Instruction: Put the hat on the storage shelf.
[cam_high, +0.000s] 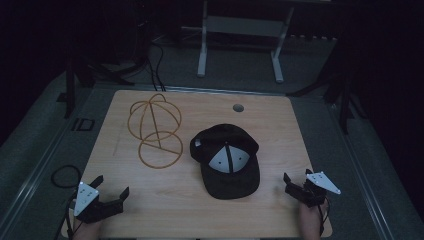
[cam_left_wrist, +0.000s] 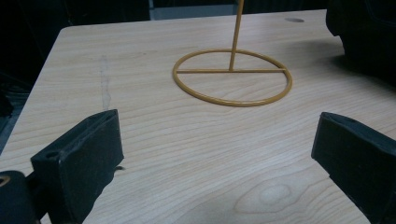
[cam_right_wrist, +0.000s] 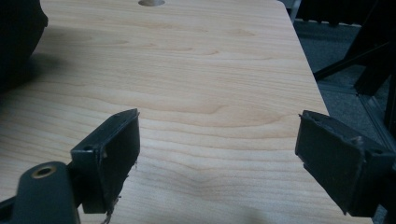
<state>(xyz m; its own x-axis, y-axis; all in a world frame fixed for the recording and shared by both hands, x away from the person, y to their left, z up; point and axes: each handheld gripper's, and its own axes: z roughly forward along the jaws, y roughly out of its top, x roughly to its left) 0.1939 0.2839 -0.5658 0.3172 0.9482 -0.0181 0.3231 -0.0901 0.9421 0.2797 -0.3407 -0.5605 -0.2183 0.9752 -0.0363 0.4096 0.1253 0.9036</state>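
**Open wood at both near corners**

Dim room around our wooden table (cam_high: 280, 125). At 7 o'clock our left gripper (cam_high: 111, 189) sits jaws apart; wire hat stand (cam_high: 155, 130) at 11, black cap (cam_high: 227, 160) centre, right gripper (cam_high: 297, 183) at 5, jaws apart by the edge.

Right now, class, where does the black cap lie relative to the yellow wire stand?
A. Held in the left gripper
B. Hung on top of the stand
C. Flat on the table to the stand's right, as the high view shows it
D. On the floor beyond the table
C: in the high view the black cap lies on the table, right of the bare wire stand.
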